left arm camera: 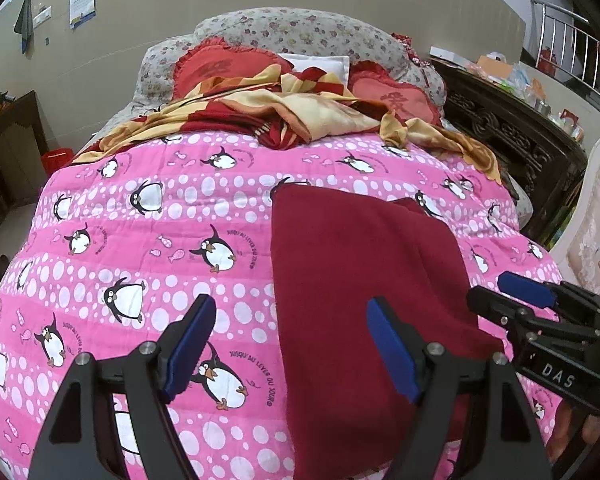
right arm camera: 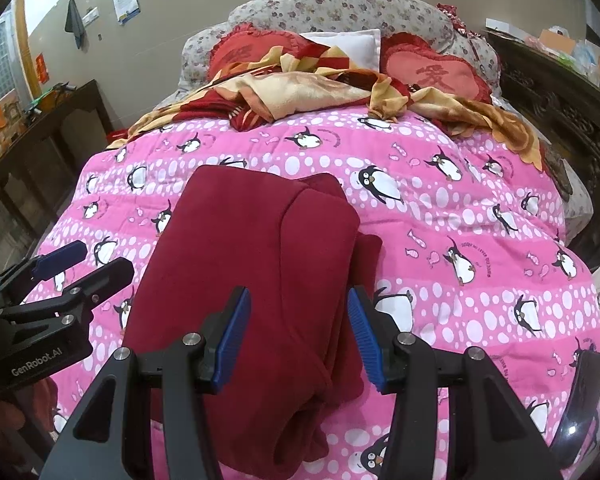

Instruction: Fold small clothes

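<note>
A dark red garment (left arm camera: 364,280) lies folded lengthwise on the pink penguin quilt (left arm camera: 140,240); it also shows in the right wrist view (right arm camera: 252,264), with a layered edge along its right side. My left gripper (left arm camera: 290,344) is open and empty, hovering above the garment's near left edge. My right gripper (right arm camera: 298,336) is open and empty, above the garment's near right part. The right gripper shows at the right of the left wrist view (left arm camera: 500,296). The left gripper shows at the left of the right wrist view (right arm camera: 88,260).
A crumpled red and yellow blanket (left arm camera: 284,112) and red heart pillows (right arm camera: 436,72) lie at the head of the bed. A dark carved wooden cabinet (left arm camera: 512,136) stands on the right, a dark table (right arm camera: 48,136) on the left. A pale upholstered chair (left arm camera: 592,232) is at the right.
</note>
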A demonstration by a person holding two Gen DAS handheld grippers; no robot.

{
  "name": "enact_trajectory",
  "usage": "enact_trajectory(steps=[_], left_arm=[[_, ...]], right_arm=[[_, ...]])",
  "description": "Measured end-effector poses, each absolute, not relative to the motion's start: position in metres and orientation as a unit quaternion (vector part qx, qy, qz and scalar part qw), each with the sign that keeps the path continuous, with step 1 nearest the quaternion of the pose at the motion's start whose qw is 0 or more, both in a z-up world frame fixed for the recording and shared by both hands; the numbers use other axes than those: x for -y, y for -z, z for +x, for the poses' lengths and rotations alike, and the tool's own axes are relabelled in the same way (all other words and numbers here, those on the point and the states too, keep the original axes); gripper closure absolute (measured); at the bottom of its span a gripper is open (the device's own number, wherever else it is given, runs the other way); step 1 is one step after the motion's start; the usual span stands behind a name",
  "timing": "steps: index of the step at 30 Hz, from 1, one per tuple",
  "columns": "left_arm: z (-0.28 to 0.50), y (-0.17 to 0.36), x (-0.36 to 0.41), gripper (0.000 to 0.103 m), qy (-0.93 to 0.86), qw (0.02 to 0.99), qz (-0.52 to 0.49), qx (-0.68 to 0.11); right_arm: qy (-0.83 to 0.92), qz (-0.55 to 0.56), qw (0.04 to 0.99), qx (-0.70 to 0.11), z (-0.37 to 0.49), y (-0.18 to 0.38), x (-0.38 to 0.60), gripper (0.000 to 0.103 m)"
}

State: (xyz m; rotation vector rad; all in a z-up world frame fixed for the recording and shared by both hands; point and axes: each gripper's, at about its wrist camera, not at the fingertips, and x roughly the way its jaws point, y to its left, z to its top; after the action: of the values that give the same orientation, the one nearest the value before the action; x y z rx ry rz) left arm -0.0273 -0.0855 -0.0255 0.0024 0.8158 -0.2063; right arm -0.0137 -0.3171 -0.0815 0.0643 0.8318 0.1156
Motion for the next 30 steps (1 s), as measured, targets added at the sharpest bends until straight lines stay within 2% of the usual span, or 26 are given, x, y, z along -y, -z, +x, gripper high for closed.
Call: enact_trajectory(steps=[30], left_arm=[[-0.02, 0.038, 0.083, 0.022, 0.1, 0.908, 0.002, -0.407]], right_arm=[[-0.059, 0.036, 0.906, -0.417, -0.006, 0.091, 0.317, 0.051]])
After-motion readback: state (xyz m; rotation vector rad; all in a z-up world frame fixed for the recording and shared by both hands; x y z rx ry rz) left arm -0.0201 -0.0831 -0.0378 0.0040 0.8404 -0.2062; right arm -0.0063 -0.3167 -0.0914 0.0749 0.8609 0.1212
